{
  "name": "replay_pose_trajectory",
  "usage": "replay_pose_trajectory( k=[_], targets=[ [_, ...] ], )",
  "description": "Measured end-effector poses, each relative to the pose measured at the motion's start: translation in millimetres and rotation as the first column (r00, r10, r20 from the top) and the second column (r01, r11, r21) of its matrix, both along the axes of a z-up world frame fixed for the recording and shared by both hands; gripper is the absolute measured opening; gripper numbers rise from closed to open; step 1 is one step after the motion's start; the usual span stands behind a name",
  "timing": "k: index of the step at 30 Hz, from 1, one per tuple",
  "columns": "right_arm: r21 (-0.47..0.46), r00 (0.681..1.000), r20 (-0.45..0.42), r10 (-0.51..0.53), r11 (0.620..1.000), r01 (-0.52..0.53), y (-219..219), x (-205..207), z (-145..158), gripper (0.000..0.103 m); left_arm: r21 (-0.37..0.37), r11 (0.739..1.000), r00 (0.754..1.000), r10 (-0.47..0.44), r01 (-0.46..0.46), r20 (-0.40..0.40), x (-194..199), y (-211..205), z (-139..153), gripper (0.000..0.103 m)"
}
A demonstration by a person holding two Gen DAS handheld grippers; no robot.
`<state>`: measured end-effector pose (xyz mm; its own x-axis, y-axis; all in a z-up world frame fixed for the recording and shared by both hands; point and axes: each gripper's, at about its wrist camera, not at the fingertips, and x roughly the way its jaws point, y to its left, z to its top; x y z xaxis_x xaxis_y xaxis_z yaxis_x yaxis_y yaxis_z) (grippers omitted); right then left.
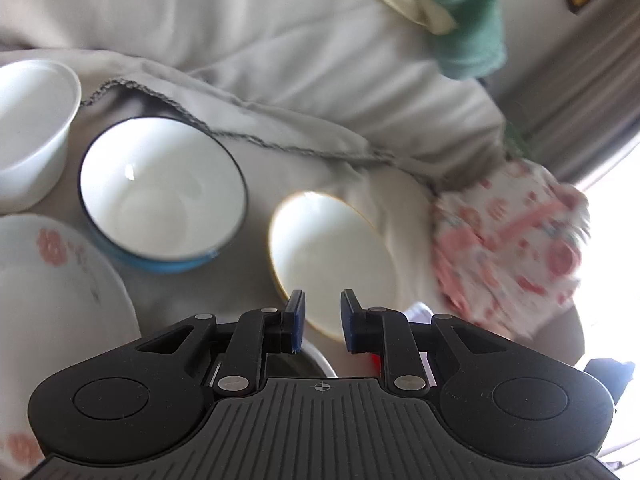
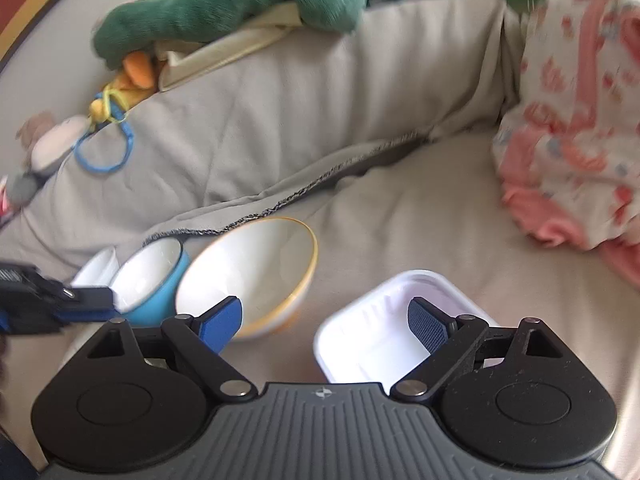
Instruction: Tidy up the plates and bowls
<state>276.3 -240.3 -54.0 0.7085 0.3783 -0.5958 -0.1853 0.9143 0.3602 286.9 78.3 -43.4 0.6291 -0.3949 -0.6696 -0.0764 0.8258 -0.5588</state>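
On a beige sofa seat, a yellow-rimmed white bowl (image 1: 332, 256) lies just ahead of my left gripper (image 1: 322, 322), whose jaws stand a little apart and empty. A blue bowl (image 1: 160, 196) sits left of it, then a plain white bowl (image 1: 32, 120) and a pink-flowered plate (image 1: 52, 288). In the right wrist view the yellow-rimmed bowl (image 2: 248, 272) and blue bowl (image 2: 152, 280) are left of centre. My right gripper (image 2: 326, 324) is wide open; its right finger is over a white rectangular tray (image 2: 384, 320). The left gripper (image 2: 56, 304) shows at the left edge.
Sofa back cushions (image 2: 280, 100) rise behind the dishes. A pink patterned cloth (image 2: 572, 120) lies at the right. A green plush toy (image 2: 240, 4) and small toys with a blue ring (image 2: 104, 148) rest on the cushions.
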Motion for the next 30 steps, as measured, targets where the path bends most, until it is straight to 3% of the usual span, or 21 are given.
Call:
replay_pose_trajectory(
  k=[2, 6, 9, 10, 12, 17, 22, 25, 28, 30],
  targets=[
    [0.037, 0.998, -0.067, 0.012, 0.999, -0.009, 10, 29, -3, 0.089, 0.016, 1.000, 0.999, 0.025, -0.025, -0.042, 22, 0, -14, 0.022],
    [-0.006, 0.988, -0.145, 0.058, 0.998, -0.059, 36, 74, -25, 0.073, 0.092, 0.996, 0.995, 0.014, -0.004, -0.102, 58, -10, -39, 0.022],
    [0.111, 0.967, -0.230, 0.113, 0.990, -0.089, 41, 98, -47, 0.069, 0.105, 0.994, 0.994, -0.025, 0.036, -0.102, 73, -17, -48, 0.025],
    [0.160, 0.959, -0.244, 0.143, 0.982, -0.106, 42, 104, -52, 0.068, 0.119, 0.992, 0.994, -0.032, 0.044, -0.107, 77, -20, -50, 0.020],
    [0.206, 0.953, -0.241, 0.184, 0.969, -0.135, 47, 111, -55, 0.071, 0.169, 0.984, 0.992, -0.043, 0.062, -0.114, 83, -28, -48, 0.020],
    [0.197, 0.963, -0.190, 0.192, 0.968, -0.154, 52, 128, -49, 0.071, 0.275, 0.959, 0.996, -0.051, 0.070, -0.076, 99, -41, -40, 0.026],
    [0.180, 0.985, -0.077, 0.153, 0.974, -0.137, 50, 149, -31, 0.071, 0.245, 0.969, 0.999, -0.032, 0.040, -0.037, 119, -44, -49, 0.024],
    [0.149, 0.983, -0.110, 0.148, 0.980, -0.131, 51, 157, -38, 0.071, 0.275, 0.961, 0.999, -0.029, 0.032, -0.016, 120, -49, -49, 0.024],
    [0.135, 0.982, -0.122, 0.142, 0.983, -0.126, 45, 152, -43, 0.071, 0.235, 0.971, 0.999, -0.048, 0.049, -0.009, 114, -46, -42, 0.024],
    [0.115, 0.987, -0.081, 0.138, 0.985, -0.128, 31, 135, -33, 0.075, 0.220, 0.973, 0.998, -0.067, 0.065, 0.004, 103, -43, -34, 0.024]
  ],
)
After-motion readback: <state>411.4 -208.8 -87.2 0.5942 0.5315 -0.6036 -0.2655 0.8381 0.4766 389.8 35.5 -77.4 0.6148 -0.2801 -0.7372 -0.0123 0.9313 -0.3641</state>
